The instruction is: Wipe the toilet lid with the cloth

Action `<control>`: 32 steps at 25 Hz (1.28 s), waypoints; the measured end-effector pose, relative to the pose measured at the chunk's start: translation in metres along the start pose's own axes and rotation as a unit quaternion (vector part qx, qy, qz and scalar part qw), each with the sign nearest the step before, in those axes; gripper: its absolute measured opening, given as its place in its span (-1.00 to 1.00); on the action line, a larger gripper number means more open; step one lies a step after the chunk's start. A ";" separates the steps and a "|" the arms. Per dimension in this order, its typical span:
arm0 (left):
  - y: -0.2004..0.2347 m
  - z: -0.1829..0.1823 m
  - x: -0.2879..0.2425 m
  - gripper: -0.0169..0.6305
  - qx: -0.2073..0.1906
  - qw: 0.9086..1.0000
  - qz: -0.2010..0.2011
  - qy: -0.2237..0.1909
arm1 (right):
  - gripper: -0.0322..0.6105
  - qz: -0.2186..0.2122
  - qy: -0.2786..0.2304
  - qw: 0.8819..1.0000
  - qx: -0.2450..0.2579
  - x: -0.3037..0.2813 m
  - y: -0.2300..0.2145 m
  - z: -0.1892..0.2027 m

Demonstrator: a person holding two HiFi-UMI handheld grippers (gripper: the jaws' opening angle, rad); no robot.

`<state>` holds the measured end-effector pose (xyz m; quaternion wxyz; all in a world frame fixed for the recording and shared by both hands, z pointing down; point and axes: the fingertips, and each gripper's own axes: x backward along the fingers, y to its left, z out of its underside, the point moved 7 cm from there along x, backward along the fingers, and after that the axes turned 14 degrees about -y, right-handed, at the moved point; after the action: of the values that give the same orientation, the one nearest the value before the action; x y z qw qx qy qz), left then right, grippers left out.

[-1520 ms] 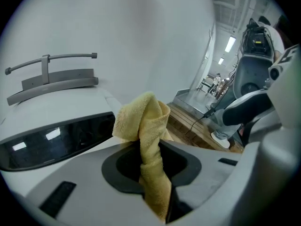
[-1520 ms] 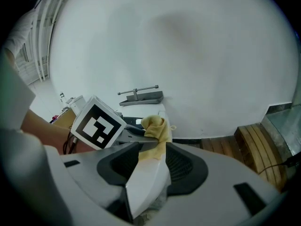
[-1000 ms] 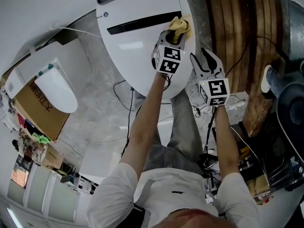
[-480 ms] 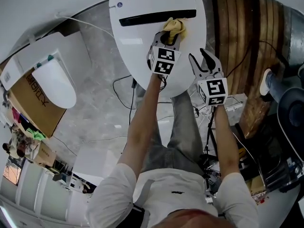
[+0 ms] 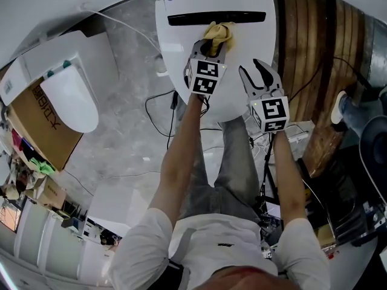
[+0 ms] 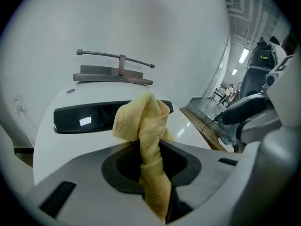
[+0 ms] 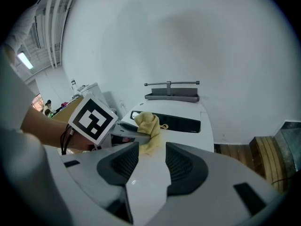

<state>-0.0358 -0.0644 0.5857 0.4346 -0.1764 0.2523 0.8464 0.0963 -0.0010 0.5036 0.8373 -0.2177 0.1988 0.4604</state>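
Clamping a yellow cloth [image 6: 143, 126] in the left gripper [image 5: 211, 46], jaws shut tight on its twisted middle (bunched end poking out past the tips). Resting that bunch on the far end of the white toilet lid [image 5: 181, 53], right at the dark strip [image 5: 242, 17]. Hovering with the right gripper [image 5: 253, 71] just to the right and nearer, over the lid's near right part, jaws spread wide and grasping nothing, only bare lid seen between them.
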 end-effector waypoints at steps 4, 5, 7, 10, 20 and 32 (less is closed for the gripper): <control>0.013 0.003 0.011 -0.63 0.000 1.000 -0.004 0.000 | -0.29 -0.004 -0.002 1.000 0.004 -0.008 0.012 -0.003; 0.016 0.003 0.015 -0.63 0.000 1.000 -0.004 0.001 | -0.29 -0.005 -0.002 1.000 0.005 -0.010 0.016 -0.003; 0.022 0.005 0.020 -0.63 -0.001 1.000 -0.006 0.003 | -0.29 -0.007 -0.002 1.000 0.006 -0.013 0.021 -0.003; 0.031 0.006 0.028 -0.63 -0.005 1.000 -0.011 0.003 | -0.29 -0.009 -0.003 1.000 0.008 -0.018 0.028 -0.004; 0.066 0.012 0.057 -0.63 -0.003 0.999 -0.037 0.009 | -0.29 -0.015 -0.006 1.000 0.012 -0.030 0.046 -0.011; 0.113 0.031 0.113 -0.63 0.019 0.993 -0.116 0.009 | -0.30 -0.023 -0.002 1.000 0.016 -0.031 0.061 -0.006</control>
<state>-0.1949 -0.0289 0.5833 0.5312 -0.2038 0.2504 0.7833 0.0279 0.0035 0.5047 0.8512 -0.2082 0.1996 0.4386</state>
